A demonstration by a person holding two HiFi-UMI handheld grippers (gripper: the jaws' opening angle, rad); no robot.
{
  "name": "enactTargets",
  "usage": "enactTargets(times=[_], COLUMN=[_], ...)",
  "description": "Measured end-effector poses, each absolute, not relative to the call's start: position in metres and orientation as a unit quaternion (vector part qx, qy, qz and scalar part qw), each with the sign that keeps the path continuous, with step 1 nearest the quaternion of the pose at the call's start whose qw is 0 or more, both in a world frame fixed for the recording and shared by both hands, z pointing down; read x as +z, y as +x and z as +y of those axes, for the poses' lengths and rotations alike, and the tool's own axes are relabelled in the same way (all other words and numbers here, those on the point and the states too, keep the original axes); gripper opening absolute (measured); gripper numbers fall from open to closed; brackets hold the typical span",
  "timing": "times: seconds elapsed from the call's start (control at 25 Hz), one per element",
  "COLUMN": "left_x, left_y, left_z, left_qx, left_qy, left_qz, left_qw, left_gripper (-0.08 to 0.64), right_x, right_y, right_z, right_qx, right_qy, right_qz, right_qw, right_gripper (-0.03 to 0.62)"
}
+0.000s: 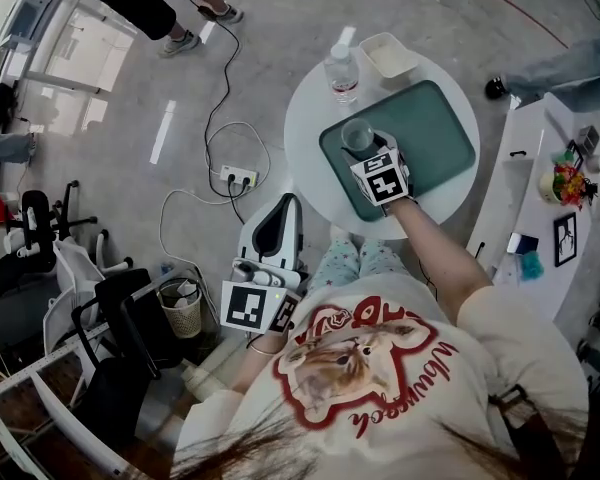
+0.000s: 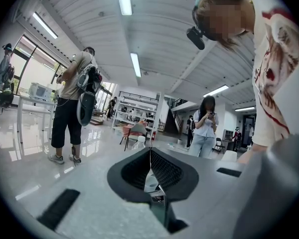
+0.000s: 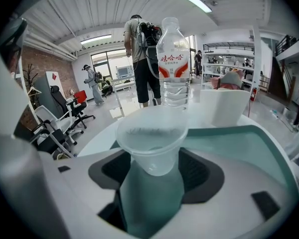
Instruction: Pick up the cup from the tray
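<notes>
Cup point(image 3: 150, 141) upright, mouth up, in R fingers point(image 3: 202, 176).

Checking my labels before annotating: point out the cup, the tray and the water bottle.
cup point(image 3: 152, 151), right gripper view, its translucent front wall.
tray point(image 1: 435, 133), head view, bare green floor.
water bottle point(image 1: 342, 73), head view, its clear body below the cap.

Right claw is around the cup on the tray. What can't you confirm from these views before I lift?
- Grip: in the right gripper view the cup's flared rim hides where the right claw's pads would meet its wall, so contact is unclear.
- Cup base: in the head view the claw covers it, so whether it rests on the tray is unclear.
- Tray's near corner: covered by the claw in the head view.
</notes>
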State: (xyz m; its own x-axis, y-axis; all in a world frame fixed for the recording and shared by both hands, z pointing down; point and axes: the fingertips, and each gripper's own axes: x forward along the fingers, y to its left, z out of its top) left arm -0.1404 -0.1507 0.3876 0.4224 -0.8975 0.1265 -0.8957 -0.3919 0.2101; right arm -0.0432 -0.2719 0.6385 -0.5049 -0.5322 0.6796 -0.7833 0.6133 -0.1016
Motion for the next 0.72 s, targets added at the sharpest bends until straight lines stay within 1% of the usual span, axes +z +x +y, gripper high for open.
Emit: enactTargets(times=[0.48,0.72], left_x=[0.3900,0.3929], left_y=[-0.1437,-0.1415], left_z=[-0.1487,-0.1436], left_qx=[0.002,0.005], left_qy=[0.833,0.833], left_qz=[-0.539,-0.538], left_qw=[0.128,0.128], left_gripper=[0.015,0.015], right_x=[0.6406,0.6437], right_y=[-0.0444,-0.0458], right_z=[-0.2791,-0.2806], right_qx=[0.212,0.218], right_qy=[0.404,0.410], right_qz=[-0.837,-0.831], right_qw=[0.303,0.307], right_gripper=[0.285,0.308])
